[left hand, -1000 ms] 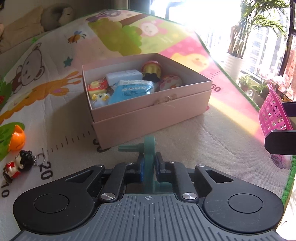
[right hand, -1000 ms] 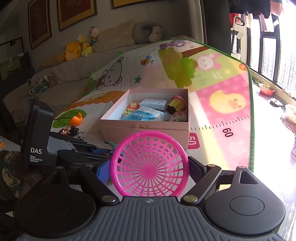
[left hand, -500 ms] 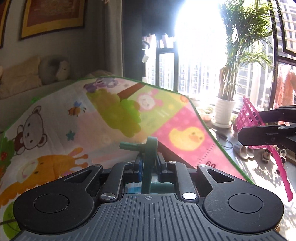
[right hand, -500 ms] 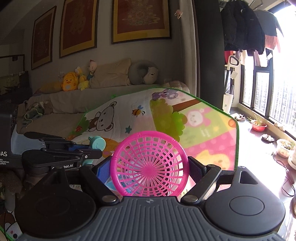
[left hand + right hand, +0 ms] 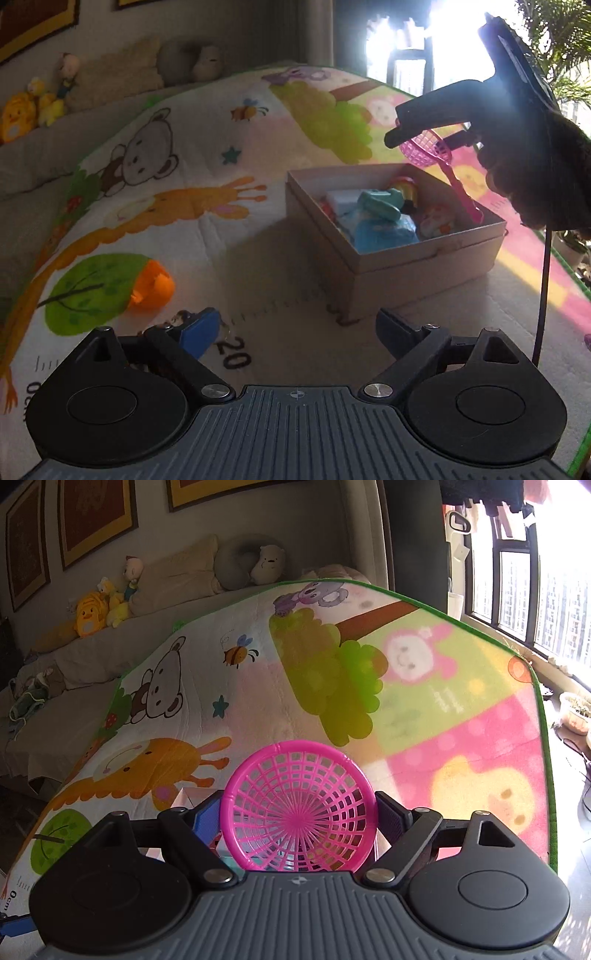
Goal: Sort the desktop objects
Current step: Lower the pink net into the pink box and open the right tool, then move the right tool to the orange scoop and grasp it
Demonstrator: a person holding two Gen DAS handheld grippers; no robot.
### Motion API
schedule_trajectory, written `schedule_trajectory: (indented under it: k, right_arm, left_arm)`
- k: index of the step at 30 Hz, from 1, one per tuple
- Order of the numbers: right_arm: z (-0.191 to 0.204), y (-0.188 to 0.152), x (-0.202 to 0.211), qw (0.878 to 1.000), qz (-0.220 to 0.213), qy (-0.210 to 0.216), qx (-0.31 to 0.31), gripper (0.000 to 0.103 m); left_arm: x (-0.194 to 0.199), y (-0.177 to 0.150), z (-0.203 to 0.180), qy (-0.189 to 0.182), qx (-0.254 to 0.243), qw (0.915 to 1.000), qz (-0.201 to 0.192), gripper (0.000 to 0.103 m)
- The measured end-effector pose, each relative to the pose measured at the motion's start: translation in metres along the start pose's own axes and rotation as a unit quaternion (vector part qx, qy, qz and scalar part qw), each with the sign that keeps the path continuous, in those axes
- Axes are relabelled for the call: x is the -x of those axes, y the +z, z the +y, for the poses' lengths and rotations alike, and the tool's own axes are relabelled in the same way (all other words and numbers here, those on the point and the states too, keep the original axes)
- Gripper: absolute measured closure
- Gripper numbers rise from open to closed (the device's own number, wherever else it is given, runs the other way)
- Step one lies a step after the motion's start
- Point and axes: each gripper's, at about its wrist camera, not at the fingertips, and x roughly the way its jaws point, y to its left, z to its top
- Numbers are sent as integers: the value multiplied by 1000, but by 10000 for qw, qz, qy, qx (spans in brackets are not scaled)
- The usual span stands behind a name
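Pink plastic mesh, a round toy strainer (image 5: 301, 808) with a long handle, sits clamped between the pads of your right gripper (image 5: 300, 814); the bowl faces that camera and its handle slants down toward the near right corner of the pale pink cardboard box (image 5: 424, 254). Your left gripper (image 5: 295, 328) has just been opening and now stands wide with nothing between its fingers. A teal plastic toy (image 5: 380, 203) lies across the other things inside the box, its long axis running roughly from the box's far left toward its near right. Your gloved right hand (image 5: 535, 166) is backlit and dark. An orange toy (image 5: 153, 286) rests near the left edge of the cartoon-printed play mat (image 5: 177, 206). The keychain beside it is mostly hidden behind the left finger.
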Motion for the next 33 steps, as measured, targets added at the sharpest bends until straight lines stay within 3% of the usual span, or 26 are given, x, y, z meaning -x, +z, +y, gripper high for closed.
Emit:
schedule_trajectory:
  k: [4, 7, 11, 12, 14, 15, 17, 19, 25, 30, 31, 33]
  right_arm:
    - [-1, -17, -12, 9984, 466, 302, -145, 14]
    - [-4, -16, 6, 9989, 259, 302, -242, 9]
    - [-5, -16, 27, 9998, 187, -62, -100, 9]
    - [-2, -20, 30, 9997, 217, -118, 21, 11]
    - [6, -33, 37, 9986, 383, -49, 353, 28]
    - [10, -40, 39, 9976, 504, 20, 469, 31]
    - [22, -52, 37, 9933, 832, 34, 804, 52]
    - [31, -57, 29, 9898, 974, -118, 1037, 63]
    - [38, -38, -9, 9896, 895, -311, 1081, 71]
    - [37, -33, -23, 9888, 1037, -351, 1015, 71]
    - [36, -34, -16, 9890, 1079, -232, 989, 71]
    - [36, -38, -3, 9887, 1109, -99, 1003, 60]
  left_arm:
    - [5, -24, 20, 303, 184, 9993, 156, 2]
    - [9, -33, 34, 590, 281, 9977, 156, 2]
    - [15, -38, 47, 752, 460, 9961, 57, 1]
    - [17, -40, 50, 735, 525, 9959, 44, 1]
    - [19, -43, 54, 681, 625, 9957, 55, 1]
    - [19, -45, 56, 633, 664, 9958, 69, 1]
    - [19, -46, 57, 567, 706, 9959, 71, 1]
    - [19, -47, 56, 526, 735, 9959, 33, 1]
    - [20, -49, 54, 477, 804, 9956, 10, 1]
    - [21, -51, 59, 434, 966, 9944, 21, 1]
    - [21, -51, 61, 395, 1001, 9942, 8, 0]
    - [20, -52, 62, 357, 1047, 9939, 15, 0]
